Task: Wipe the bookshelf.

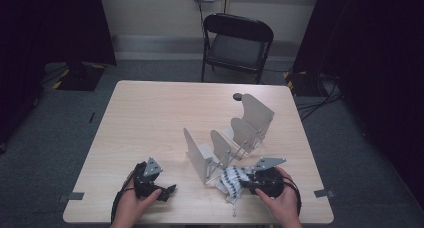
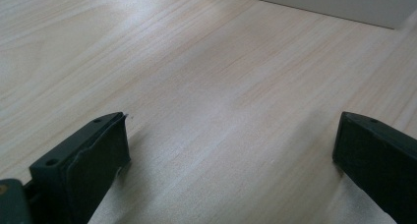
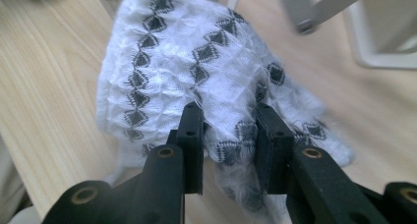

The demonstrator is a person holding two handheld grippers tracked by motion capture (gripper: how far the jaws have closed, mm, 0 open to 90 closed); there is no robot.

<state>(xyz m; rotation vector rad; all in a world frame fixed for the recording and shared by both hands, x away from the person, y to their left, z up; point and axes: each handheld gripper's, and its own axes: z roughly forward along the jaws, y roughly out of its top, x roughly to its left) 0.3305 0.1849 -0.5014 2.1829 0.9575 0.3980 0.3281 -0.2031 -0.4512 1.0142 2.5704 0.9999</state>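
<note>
Left gripper (image 1: 167, 190) rested near the table's (image 1: 150, 113) near-left edge, jaws wide, nothing between them. Right gripper (image 3: 228, 135) pinched a fold of the patterned white cloth (image 3: 196, 67), near-right beside the metal rack (image 1: 230, 138). Risk: loose knit could snag on the rack's legs if dragged.

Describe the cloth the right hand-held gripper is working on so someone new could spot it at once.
On the table, look at the near right edge, just in front of the grey rack. The cloth lies bunched there, in the right hand-held gripper: white knit with rows of dark diamonds, the only soft thing there.
</note>
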